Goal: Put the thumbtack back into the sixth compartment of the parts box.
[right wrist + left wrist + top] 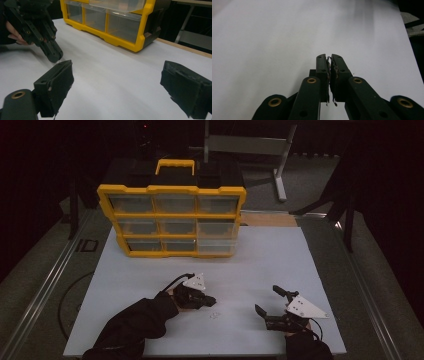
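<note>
Near the table's front edge, my left gripper (207,301) sits clamped shut beside what may be small clear parts (215,315), just right of it; my right gripper (270,307) waits wide open farther off.

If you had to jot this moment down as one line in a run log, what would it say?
left gripper: shut, tips down beside small clear bits | right gripper: open, empty | yellow drawer organizer: drawers closed, far end of table

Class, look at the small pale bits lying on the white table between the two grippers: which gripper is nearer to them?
Left. The left gripper has its tips just left of the small pale bits; the right gripper stands well off to their right, jaws wide apart.
</note>
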`<state>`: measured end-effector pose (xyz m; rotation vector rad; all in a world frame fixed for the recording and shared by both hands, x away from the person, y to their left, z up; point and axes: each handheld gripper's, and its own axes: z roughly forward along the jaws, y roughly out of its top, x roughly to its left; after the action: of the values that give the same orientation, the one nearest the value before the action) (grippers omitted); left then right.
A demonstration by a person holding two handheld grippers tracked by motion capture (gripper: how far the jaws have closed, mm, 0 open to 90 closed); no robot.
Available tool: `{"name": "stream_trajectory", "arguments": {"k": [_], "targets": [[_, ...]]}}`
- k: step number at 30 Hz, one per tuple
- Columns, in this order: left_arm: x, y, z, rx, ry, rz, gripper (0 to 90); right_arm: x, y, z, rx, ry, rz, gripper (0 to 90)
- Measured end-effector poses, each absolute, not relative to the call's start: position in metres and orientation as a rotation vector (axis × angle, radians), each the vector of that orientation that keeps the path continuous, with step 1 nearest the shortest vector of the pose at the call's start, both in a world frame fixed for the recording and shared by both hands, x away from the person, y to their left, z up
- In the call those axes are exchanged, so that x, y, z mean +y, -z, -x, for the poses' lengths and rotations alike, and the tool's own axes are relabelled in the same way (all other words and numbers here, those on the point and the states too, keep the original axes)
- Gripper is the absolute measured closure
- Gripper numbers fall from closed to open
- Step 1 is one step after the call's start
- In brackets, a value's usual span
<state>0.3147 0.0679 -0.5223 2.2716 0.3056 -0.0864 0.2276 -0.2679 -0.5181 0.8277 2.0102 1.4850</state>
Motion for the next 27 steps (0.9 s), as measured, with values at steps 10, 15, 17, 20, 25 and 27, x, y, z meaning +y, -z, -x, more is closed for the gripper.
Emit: {"name": "stream_trajectory", "arguments": {"k": [10, 15, 17, 20, 25, 27], "targets": [[0.072, 0.499, -0.319, 0.275, 0.074, -2.251, 85.8, -0.269, 0.518, -0.228, 2.006, -1.498, -0.830, 10.9], [0.074, 0.487, -0.321, 0.257, 0.068, -2.242, 85.8, -0.269, 0.518, -0.228, 2.007, -1.497, -0.831, 10.9], [0.074, 0.480, -0.322, 0.250, 0.067, -2.237, 85.9, -0.269, 0.518, -0.228, 2.007, -1.498, -0.831, 10.8], [0.076, 0.470, -0.324, 0.234, 0.053, -2.224, 85.8, -0.269, 0.518, -0.228, 2.007, -1.500, -0.833, 10.8], [0.078, 0.453, -0.326, 0.221, 0.043, -2.205, 85.8, -0.269, 0.518, -0.228, 2.008, -1.501, -0.832, 10.8], [0.078, 0.447, -0.327, 0.215, 0.035, -2.205, 85.8, -0.269, 0.518, -0.228, 2.009, -1.503, -0.832, 10.8]]}}
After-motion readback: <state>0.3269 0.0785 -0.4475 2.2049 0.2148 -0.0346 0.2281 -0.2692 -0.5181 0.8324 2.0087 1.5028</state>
